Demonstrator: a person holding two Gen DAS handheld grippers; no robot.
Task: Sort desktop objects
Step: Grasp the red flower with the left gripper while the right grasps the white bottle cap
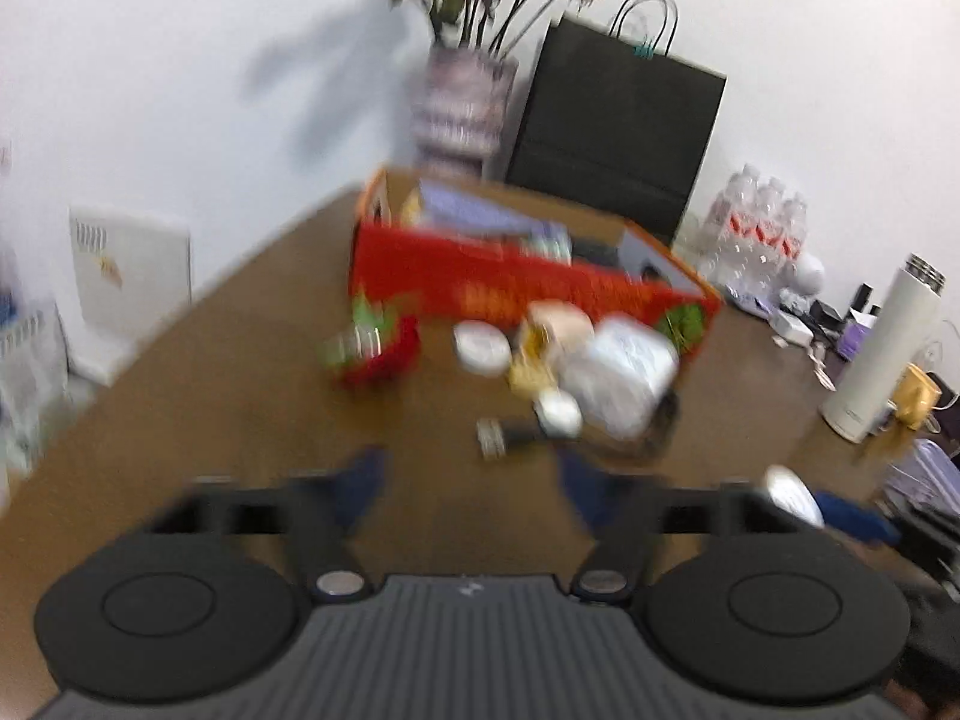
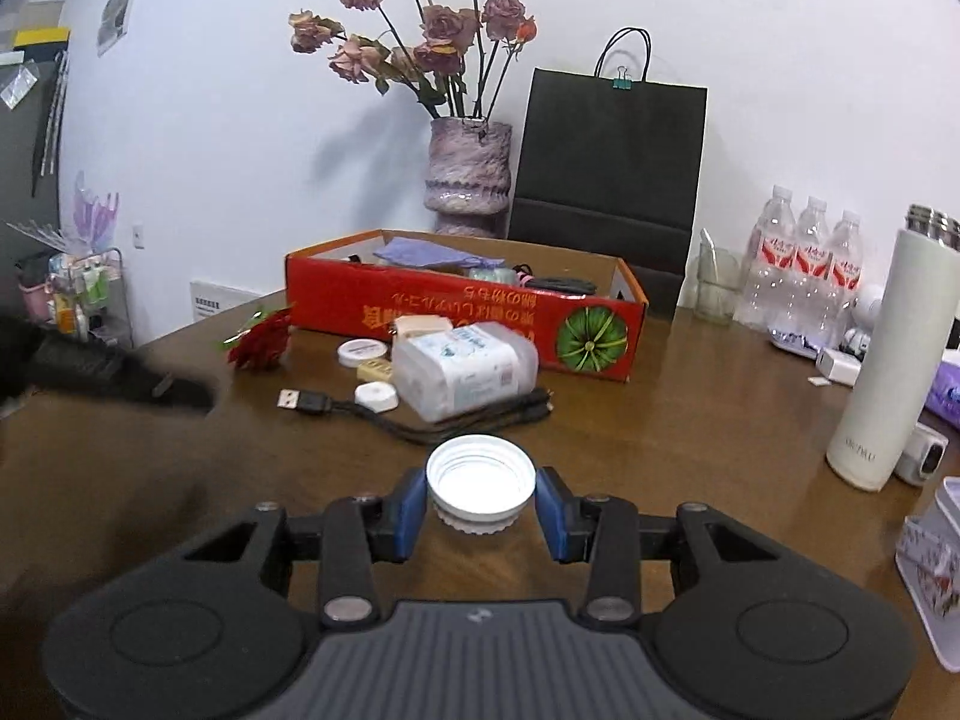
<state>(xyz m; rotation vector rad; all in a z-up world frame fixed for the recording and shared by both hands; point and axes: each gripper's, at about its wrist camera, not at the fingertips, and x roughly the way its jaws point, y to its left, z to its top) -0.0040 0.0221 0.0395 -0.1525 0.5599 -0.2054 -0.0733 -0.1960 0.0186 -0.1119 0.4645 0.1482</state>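
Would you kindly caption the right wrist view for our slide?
Right gripper holds a white cap above the table, facing the red box.

The left claw (image 1: 474, 480) points forward and slightly downward, its two blue-padded fingers (image 1: 366, 480) spread wide with nothing between them; its view is blurred. The right claw (image 2: 480, 501) also points forward and slightly down, its blue pads (image 2: 411, 510) closed partway and pressing on both sides of a white cap (image 2: 480, 480), which sits with its open side up. In the right wrist view, the left claw shows as a dark, blurred shape at the left edge.
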